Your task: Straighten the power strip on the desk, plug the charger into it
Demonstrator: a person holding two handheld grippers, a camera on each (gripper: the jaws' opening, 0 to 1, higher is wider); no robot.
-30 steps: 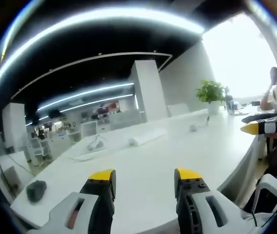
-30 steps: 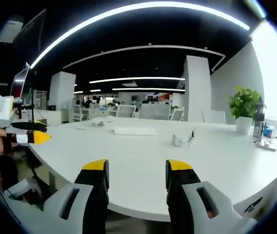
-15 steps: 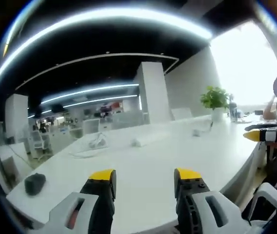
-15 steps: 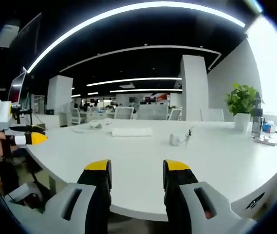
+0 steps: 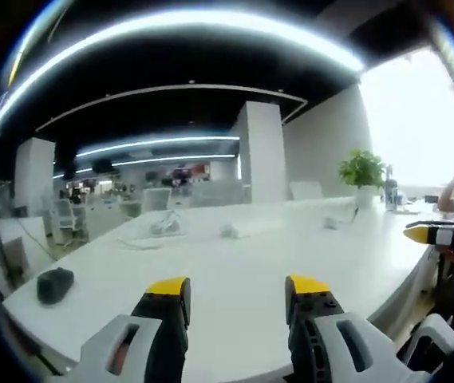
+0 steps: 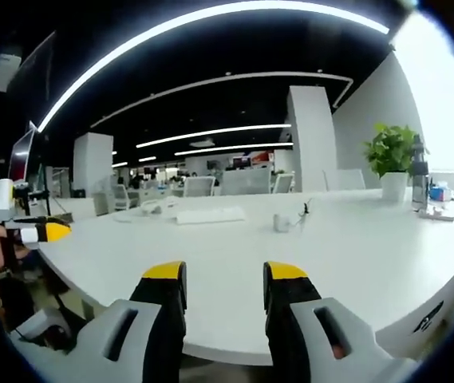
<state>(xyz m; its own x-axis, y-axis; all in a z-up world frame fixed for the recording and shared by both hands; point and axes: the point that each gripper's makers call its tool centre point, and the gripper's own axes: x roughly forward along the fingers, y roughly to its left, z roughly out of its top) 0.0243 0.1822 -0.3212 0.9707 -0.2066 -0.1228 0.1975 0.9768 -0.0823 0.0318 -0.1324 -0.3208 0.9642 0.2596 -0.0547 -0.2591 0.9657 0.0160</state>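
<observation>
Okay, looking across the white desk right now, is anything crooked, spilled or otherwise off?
Nothing is spilled or broken. The power strip lies far across the desk, at a slant to its near edge. The charger sits apart to its right, cable loose and not plugged in. Both the left gripper and right gripper are open and empty.

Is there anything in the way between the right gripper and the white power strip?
Nothing visible blocks it. In the right gripper view, only bare white desk lies between the right gripper and the power strip. The small charger sits off to the side, not in the path.
</observation>
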